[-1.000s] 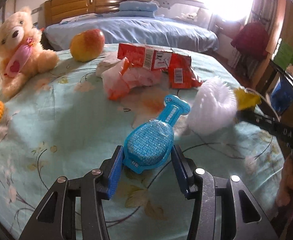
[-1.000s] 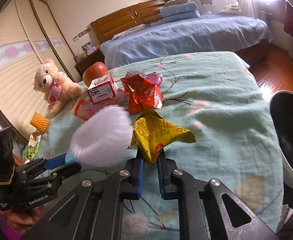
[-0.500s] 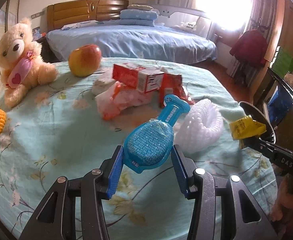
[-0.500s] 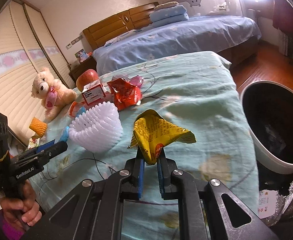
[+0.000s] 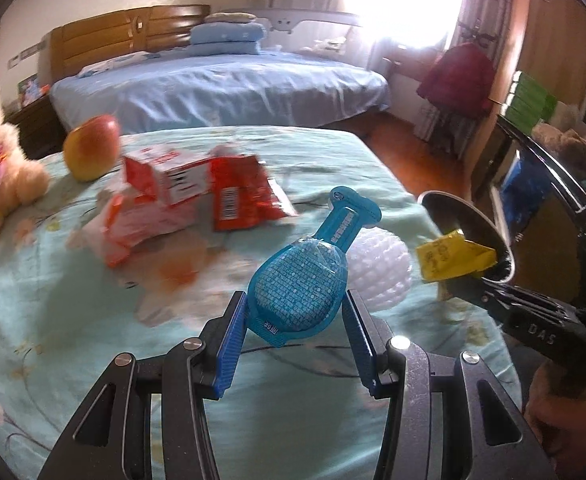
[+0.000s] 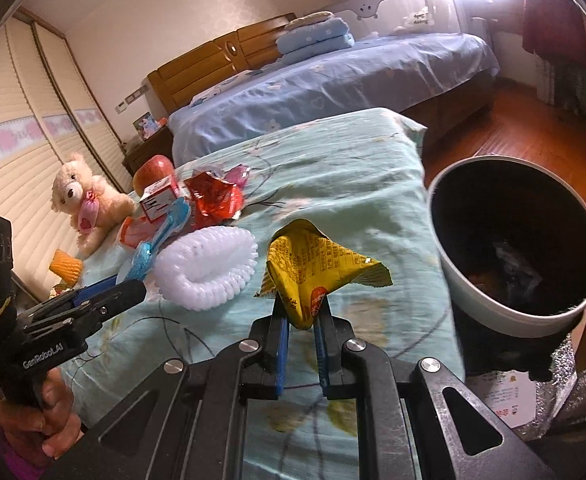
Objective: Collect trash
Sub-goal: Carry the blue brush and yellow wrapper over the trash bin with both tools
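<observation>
two grippers each hold a piece of trash above a table with a light green flowery cloth (image 6: 333, 168). the left gripper (image 5: 296, 322) is squeezed onto a blue plastic blister pack with a long neck (image 5: 305, 280), held up off the cloth. the right gripper (image 6: 301, 326) is pinched tight on a crumpled yellow snack wrapper (image 6: 317, 268), up in the air near the table edge. just past that edge, on the floor, stands a round white bin with a dark inside (image 6: 513, 248), and some trash lies at its bottom. a white foam fruit net (image 6: 209, 268) rests on the cloth beside the blue pack. farther back lie a red shiny snack bag (image 5: 241, 192), a red and white small carton (image 5: 169, 176), and a pale orange plastic wrapper (image 5: 141, 224). a red and yellow apple (image 5: 91, 148) and a cream teddy bear (image 6: 87, 200) sit near the far side.
</observation>
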`<state>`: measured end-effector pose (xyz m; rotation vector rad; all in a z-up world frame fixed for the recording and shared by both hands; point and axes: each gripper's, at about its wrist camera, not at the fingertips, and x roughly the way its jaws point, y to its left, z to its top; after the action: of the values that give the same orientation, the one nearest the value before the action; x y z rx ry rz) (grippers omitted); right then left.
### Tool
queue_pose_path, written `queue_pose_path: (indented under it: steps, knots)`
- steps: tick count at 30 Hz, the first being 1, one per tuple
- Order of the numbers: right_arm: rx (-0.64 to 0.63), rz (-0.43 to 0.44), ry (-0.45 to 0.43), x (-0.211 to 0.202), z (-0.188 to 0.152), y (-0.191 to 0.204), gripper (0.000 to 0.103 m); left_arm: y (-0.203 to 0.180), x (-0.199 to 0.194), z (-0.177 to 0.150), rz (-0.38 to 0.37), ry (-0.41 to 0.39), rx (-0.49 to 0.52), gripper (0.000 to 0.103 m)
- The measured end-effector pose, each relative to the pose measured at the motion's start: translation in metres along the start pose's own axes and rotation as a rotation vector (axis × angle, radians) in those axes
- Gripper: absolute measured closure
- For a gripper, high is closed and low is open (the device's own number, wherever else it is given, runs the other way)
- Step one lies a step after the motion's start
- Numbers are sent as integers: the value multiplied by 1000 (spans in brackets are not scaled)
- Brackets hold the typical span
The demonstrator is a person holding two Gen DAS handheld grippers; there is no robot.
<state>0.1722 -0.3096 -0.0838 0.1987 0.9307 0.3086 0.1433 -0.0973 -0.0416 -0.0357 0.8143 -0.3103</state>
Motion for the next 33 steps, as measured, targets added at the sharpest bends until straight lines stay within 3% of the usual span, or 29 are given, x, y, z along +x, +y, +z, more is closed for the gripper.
queue_pose_path:
  steps: [14,33]
  knots:
    - [62,-64,-43,-29,0,-45,92,-64,17,18,-94,-6,106,56]
    - [129,-144,-64,-49,5,-104,92,-136,81,39,-127,35,193,56]
